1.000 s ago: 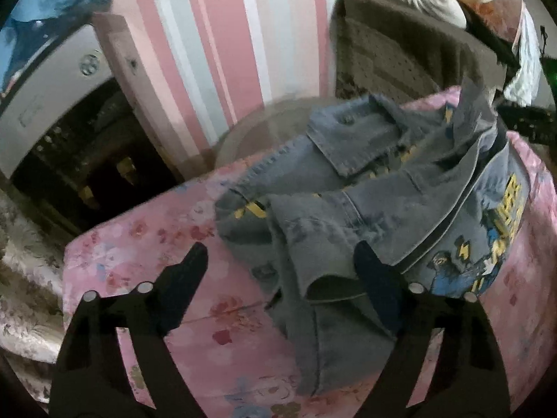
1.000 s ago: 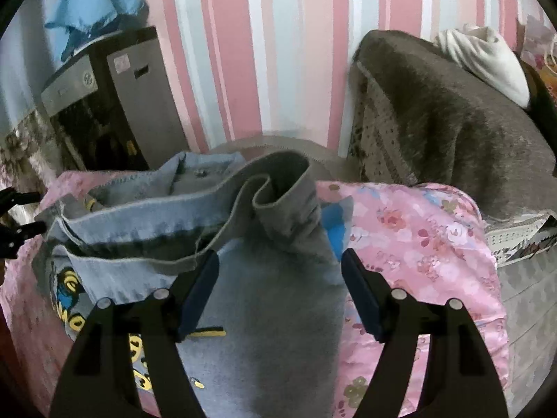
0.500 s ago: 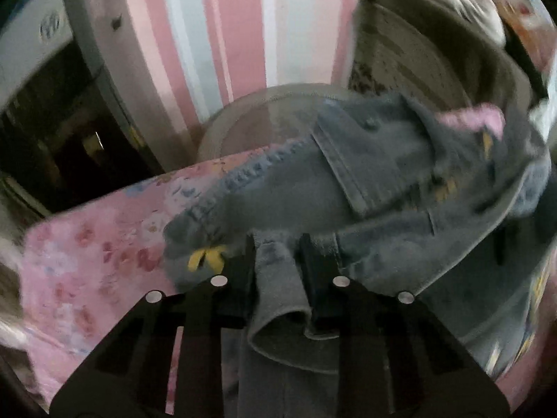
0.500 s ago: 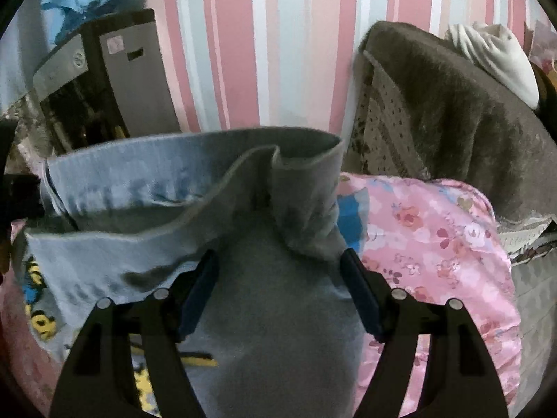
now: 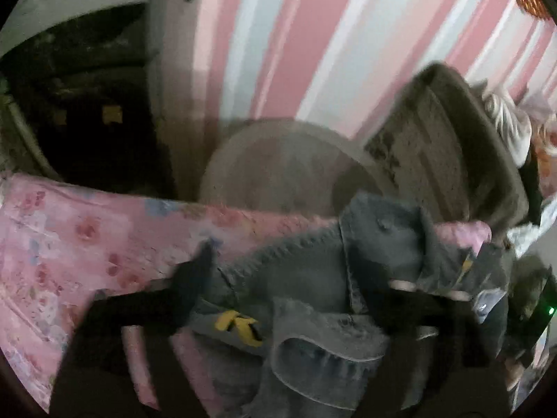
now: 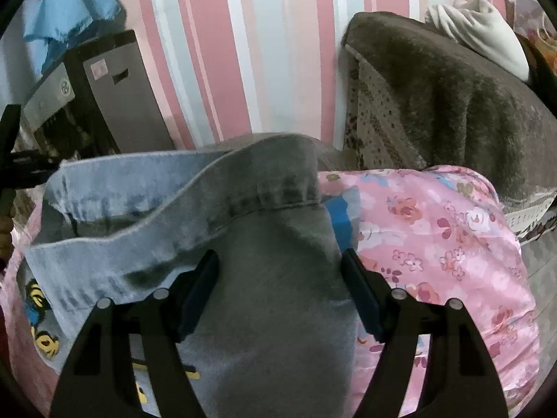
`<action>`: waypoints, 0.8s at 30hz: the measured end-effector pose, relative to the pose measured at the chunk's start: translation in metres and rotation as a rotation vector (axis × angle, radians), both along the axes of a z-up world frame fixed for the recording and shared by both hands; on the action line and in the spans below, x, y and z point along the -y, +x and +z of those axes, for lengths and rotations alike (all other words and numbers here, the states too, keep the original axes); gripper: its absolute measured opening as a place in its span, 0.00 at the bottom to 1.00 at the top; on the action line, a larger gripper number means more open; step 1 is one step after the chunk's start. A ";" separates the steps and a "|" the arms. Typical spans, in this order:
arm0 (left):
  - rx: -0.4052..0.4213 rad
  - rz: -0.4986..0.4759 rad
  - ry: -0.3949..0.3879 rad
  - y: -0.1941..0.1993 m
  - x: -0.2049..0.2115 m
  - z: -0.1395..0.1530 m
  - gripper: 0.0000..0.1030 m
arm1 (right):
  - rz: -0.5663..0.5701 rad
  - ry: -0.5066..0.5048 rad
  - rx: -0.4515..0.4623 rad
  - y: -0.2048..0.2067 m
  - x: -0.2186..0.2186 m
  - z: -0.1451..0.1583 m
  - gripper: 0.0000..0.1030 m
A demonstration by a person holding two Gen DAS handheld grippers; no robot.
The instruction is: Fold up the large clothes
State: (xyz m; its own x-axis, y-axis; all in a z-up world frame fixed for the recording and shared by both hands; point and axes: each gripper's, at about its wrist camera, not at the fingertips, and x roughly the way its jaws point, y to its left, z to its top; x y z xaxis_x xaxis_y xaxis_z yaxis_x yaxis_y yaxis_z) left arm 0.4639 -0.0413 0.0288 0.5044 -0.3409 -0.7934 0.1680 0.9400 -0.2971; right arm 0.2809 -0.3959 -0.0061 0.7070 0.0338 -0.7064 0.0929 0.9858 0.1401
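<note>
A blue denim jacket (image 5: pixel 376 244) with yellow cartoon prints lies bunched on a pink floral bedspread (image 5: pixel 69 244). My left gripper (image 5: pixel 296 278) is rolled and blurred, its jaws opening wide. A sleeve cuff (image 5: pixel 323 351) lies loose between the fingers and no pad presses on it. In the right wrist view the jacket (image 6: pixel 271 296) rises in a raised fold. My right gripper (image 6: pixel 278 278) stands over its grey inner side with the cloth between the spread fingers. Both blue pad faces show, so nothing is pinched.
A brown fuzzy blanket (image 6: pixel 452 104) drapes over a seat at the right, with a white garment (image 6: pixel 480 28) on top. A grey cabinet (image 6: pixel 115 104) with a blue cloth (image 6: pixel 69 10) stands at the back left. A round grey object (image 5: pixel 278 167) sits behind the bed.
My left gripper shut on the sleeve cuff half a second ago, swung across with a roll, and has now let it go. In the right wrist view the jacket's fold has risen.
</note>
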 end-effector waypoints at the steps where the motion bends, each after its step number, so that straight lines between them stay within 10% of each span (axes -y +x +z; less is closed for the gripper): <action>1: 0.004 0.017 -0.016 0.000 -0.006 0.005 0.85 | -0.007 0.008 0.012 -0.001 0.002 0.002 0.71; 12: 0.070 -0.037 0.160 -0.067 -0.058 0.004 0.97 | 0.024 0.031 -0.027 -0.010 0.025 0.006 0.71; 20: 0.062 -0.167 0.270 -0.096 -0.003 -0.032 0.96 | 0.028 0.053 -0.037 -0.004 0.024 -0.009 0.64; 22: 0.075 -0.173 0.285 -0.097 0.009 -0.041 0.83 | 0.047 0.057 -0.022 -0.003 0.021 -0.011 0.49; 24: 0.062 -0.199 0.257 -0.099 0.014 -0.050 0.43 | 0.059 0.004 -0.002 -0.003 0.014 -0.009 0.29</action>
State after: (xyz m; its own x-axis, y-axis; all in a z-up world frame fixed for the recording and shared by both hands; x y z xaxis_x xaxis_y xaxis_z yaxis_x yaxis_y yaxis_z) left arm 0.3651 -0.0553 -0.0207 0.4977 -0.2302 -0.8362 0.3663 0.9297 -0.0380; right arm 0.2778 -0.4096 -0.0156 0.7022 0.0779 -0.7077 0.0349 0.9890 0.1435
